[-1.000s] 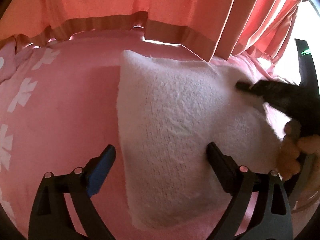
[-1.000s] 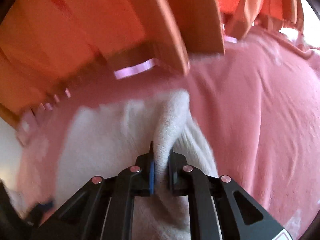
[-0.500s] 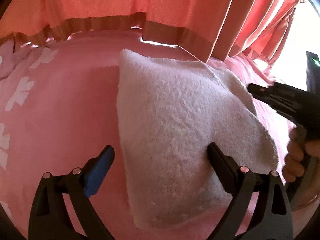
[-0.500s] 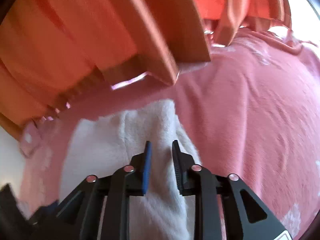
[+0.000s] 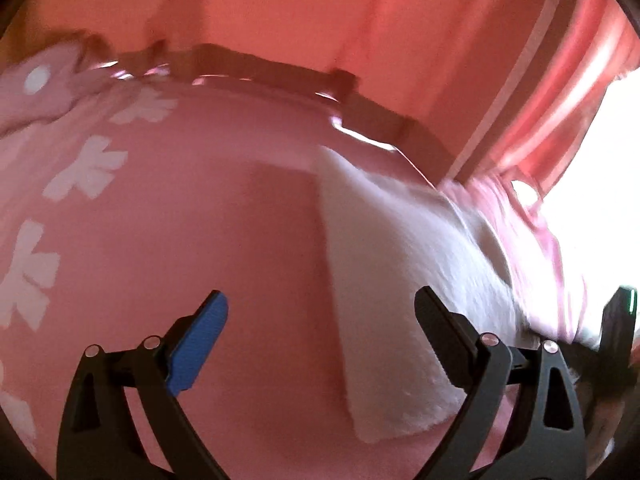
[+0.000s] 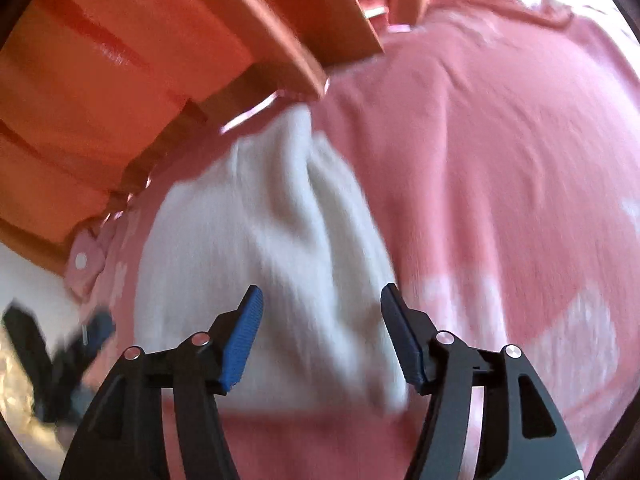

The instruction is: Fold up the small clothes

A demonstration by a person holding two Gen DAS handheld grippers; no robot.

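Note:
A folded white fluffy cloth (image 5: 404, 280) lies on the pink bedsheet (image 5: 200, 240). In the left wrist view it sits to the right, and my left gripper (image 5: 320, 312) hangs wide open over its left edge with nothing between its fingers. In the right wrist view the white cloth (image 6: 272, 264) lies flat with a raised crease down its middle. My right gripper (image 6: 322, 312) is over the cloth's near end, its jaws opening; the pads do not press on the fabric. The right gripper's dark body (image 5: 616, 328) shows at the far right of the left wrist view.
Orange-red curtains (image 5: 360, 20) hang along the far side of the bed, with a brown hem (image 6: 280, 40) close to the cloth's far end. White flower prints (image 5: 84, 168) mark the sheet at left. Bright window light (image 5: 600, 200) is at right.
The right gripper let go of the pinched ridge of cloth and opened wide, and the cloth settled flat. The left gripper slid left, so the cloth now sits further right in its view.

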